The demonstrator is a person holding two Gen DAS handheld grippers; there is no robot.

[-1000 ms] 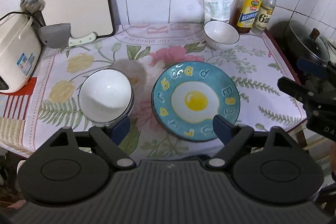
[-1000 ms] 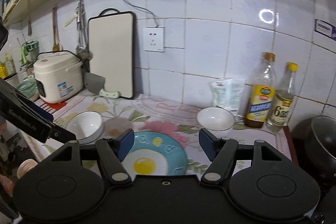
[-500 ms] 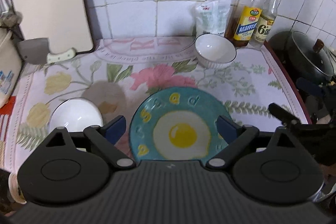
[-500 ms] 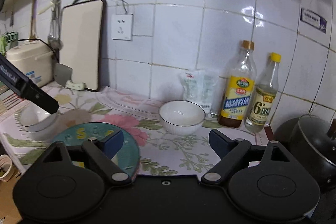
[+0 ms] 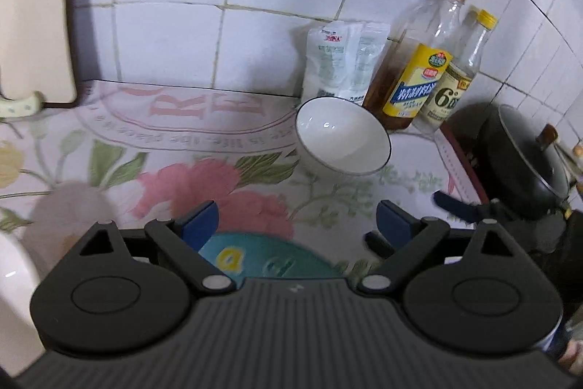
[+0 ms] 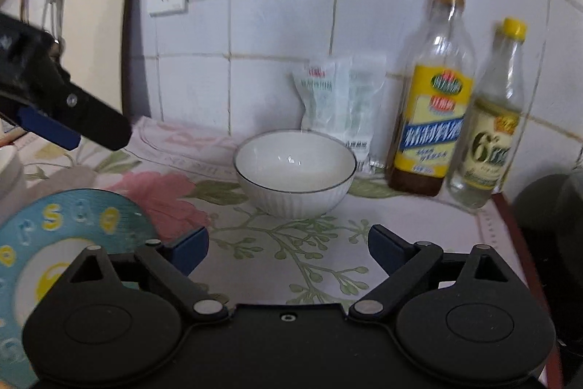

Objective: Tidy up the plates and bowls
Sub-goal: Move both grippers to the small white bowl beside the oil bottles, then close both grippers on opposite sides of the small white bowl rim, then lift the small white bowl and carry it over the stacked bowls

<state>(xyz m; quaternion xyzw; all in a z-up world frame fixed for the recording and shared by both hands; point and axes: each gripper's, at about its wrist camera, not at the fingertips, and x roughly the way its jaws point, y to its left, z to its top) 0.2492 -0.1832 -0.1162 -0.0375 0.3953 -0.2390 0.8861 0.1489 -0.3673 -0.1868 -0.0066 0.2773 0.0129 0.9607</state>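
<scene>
A white bowl [image 5: 342,141] with a dark rim stands upright at the back of the floral cloth, also in the right wrist view [image 6: 294,172]. A teal plate with a fried-egg picture [image 6: 69,243] lies in front left; only its far edge [image 5: 262,256] shows under my left gripper. My left gripper [image 5: 297,221] is open and empty above the plate's far edge. My right gripper [image 6: 288,245] is open and empty, a short way in front of the bowl. A second white bowl [image 5: 14,272] shows at the far left edge.
Two bottles [image 6: 431,112] [image 6: 490,133] and a white pouch [image 6: 340,97] stand against the tiled wall behind the bowl. A dark lidded pot [image 5: 524,163] sits on the right. A cutting board [image 6: 96,28] leans on the wall at left.
Both grippers have moved forward and lower toward the back bowl. The plate has slid under the left gripper's view, and the left bowl has almost left the frame.
</scene>
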